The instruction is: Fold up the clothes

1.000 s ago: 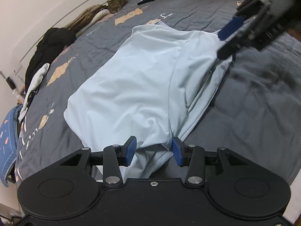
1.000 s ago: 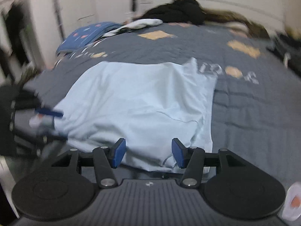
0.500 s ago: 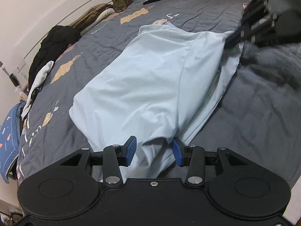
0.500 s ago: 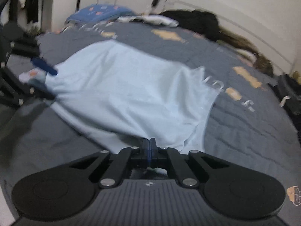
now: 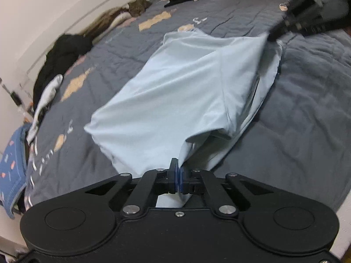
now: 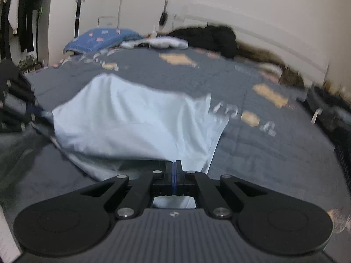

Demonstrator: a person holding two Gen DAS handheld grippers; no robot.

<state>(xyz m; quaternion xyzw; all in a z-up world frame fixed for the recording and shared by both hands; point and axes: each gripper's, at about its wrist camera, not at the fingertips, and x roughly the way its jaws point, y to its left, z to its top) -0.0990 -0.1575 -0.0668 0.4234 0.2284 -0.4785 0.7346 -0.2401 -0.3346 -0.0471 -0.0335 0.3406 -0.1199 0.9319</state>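
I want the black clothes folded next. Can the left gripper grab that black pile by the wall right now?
Probably not. The left gripper is shut on the near edge of the light blue shirt, so it is busy, and the black pile lies far across the grey bedspread by the wall.

The light blue garment (image 5: 188, 92) is thin, smooth, matt cloth that creases softly, lying on a grey quilt (image 5: 307, 114) of stitched, slightly puffy fabric with tan patches. The left gripper (image 5: 178, 175) and right gripper (image 6: 174, 173) are matt black plastic with bright metal pivot screws and blue, probably rubbery pads. At ten o'clock a black garment heap (image 5: 63, 57) looks dull and soft
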